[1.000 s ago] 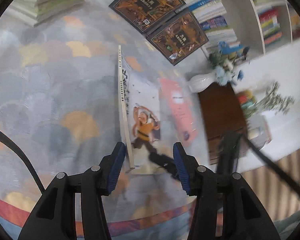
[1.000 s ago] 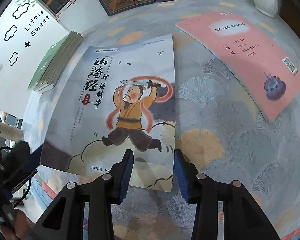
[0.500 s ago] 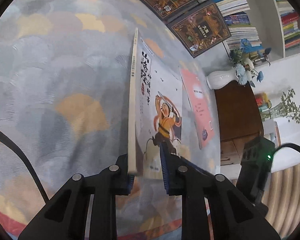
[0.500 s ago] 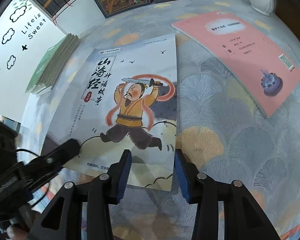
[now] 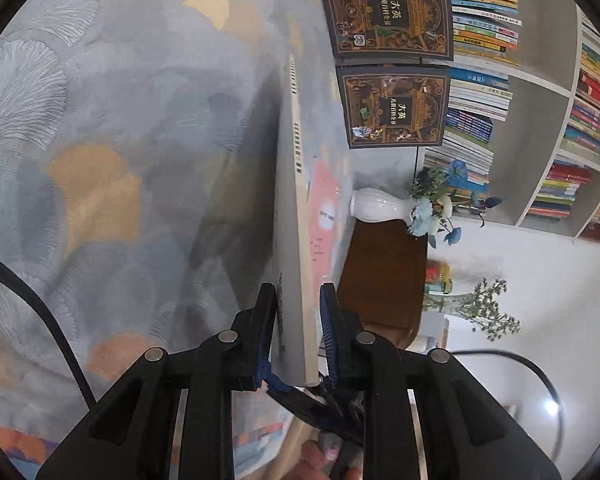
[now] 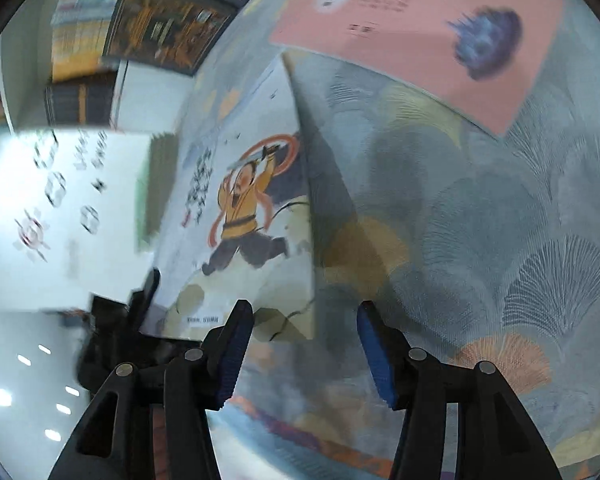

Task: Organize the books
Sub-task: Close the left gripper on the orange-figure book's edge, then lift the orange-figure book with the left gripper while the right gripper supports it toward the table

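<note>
A picture book with a sword-swinging figure in orange (image 6: 244, 208) is tipped up off the patterned cloth (image 5: 100, 184). My left gripper (image 5: 298, 332) is shut on its near edge, and in the left wrist view the book (image 5: 296, 200) shows edge-on. The left gripper (image 6: 144, 300) also appears in the right wrist view at the book's lower left. My right gripper (image 6: 304, 344) sits at the book's lower right corner. Its jaws are opening, and the corner lies between them without the pads pressing it. A pink book (image 6: 420, 28) lies flat beyond.
Two dark ornate books (image 5: 388, 12) (image 5: 396, 108) lie at the far edge of the cloth. A white vase with blue flowers (image 5: 376, 206) stands beside a brown cabinet top (image 5: 384, 276). A full bookshelf (image 5: 540, 100) fills the back. A blurred green stack (image 6: 156, 184) lies at left.
The left gripper shut on the picture book's edge and tipped it up from flat to nearly standing. The right gripper widened its jaws, rolled, and shifted right toward the book's corner.
</note>
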`<state>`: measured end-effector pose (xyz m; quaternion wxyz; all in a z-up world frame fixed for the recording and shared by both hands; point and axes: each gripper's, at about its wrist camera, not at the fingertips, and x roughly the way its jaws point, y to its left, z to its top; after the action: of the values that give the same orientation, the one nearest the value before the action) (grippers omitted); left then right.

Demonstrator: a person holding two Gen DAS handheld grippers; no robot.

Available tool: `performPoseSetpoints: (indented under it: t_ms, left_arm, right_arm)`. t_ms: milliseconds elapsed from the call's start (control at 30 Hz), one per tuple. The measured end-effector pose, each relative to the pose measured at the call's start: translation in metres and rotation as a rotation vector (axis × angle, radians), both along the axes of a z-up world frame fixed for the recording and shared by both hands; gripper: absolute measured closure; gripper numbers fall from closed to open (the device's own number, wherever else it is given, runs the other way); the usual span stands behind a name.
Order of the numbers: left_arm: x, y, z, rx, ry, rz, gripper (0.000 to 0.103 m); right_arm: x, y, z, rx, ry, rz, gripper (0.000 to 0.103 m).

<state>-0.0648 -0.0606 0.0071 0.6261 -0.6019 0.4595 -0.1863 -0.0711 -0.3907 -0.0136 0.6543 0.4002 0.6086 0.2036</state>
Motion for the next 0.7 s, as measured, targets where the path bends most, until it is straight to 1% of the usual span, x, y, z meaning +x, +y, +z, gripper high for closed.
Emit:
performPoseSetpoints:
  t_ms: [67,133,200,233,267,300,333,367,433,467,500,567,600,633,667,700]
  left_arm:
    - [0.001,0.000,0.002,-0.033,0.008,-0.004,0.085]
    - [0.002,0.002,0.000,-0.051,0.020,-0.005,0.085]
    - [0.002,0.002,-0.008,-0.097,0.061,-0.012,0.085]
    - [0.002,0.002,-0.012,-0.115,0.079,-0.008,0.085]
    - [0.000,0.003,-0.015,-0.119,0.091,-0.003,0.085]
    - [0.000,0.003,-0.016,-0.113,0.095,-0.004,0.085]
    - [-0.002,0.004,-0.017,-0.096,0.100,-0.004,0.085]
    - [-0.003,0.006,-0.017,-0.076,0.103,0.001,0.085]
    - [-0.003,0.009,-0.013,0.003,0.102,0.004,0.085]
    - [-0.003,0.010,-0.009,0.079,0.091,-0.011,0.085]
    - [-0.001,0.010,-0.007,0.121,0.084,-0.023,0.085]
    - [0.003,0.005,0.002,0.249,0.061,-0.079,0.085]
    - [0.005,0.003,0.006,0.306,0.053,-0.102,0.085]
    - [0.007,-0.001,0.012,0.385,0.036,-0.131,0.085]
    - [0.008,-0.005,0.016,0.443,0.023,-0.153,0.085]
    - [0.009,-0.010,0.023,0.529,-0.003,-0.188,0.085]
  right_arm:
    - [0.001,-0.008,-0.010,0.069,0.037,-0.038,0.049]
    - [0.003,-0.010,-0.016,0.110,0.052,-0.052,0.049]
    - [0.005,-0.006,-0.020,0.145,0.045,-0.064,0.049]
    - [0.009,-0.002,-0.022,0.153,0.041,-0.059,0.051]
    - [0.013,0.003,-0.023,0.156,0.035,-0.057,0.054]
    - [0.016,0.005,-0.023,0.164,0.032,-0.051,0.065]
    - [0.020,0.012,-0.022,0.158,0.024,-0.044,0.069]
    - [0.022,0.015,-0.018,0.128,0.008,-0.049,0.072]
    - [0.024,0.019,-0.008,0.086,-0.048,-0.031,0.081]
    - [0.025,0.019,-0.003,0.055,-0.068,-0.014,0.081]
    - [0.025,0.021,0.003,0.006,-0.095,0.007,0.081]
    - [0.022,0.031,0.019,-0.096,-0.162,0.071,0.081]
    - [0.021,0.036,0.025,-0.124,-0.186,0.087,0.081]
    - [0.018,0.038,0.028,-0.138,-0.201,0.096,0.081]
    - [0.016,0.042,0.034,-0.169,-0.226,0.110,0.081]
    - [0.012,0.045,0.040,-0.197,-0.250,0.121,0.081]
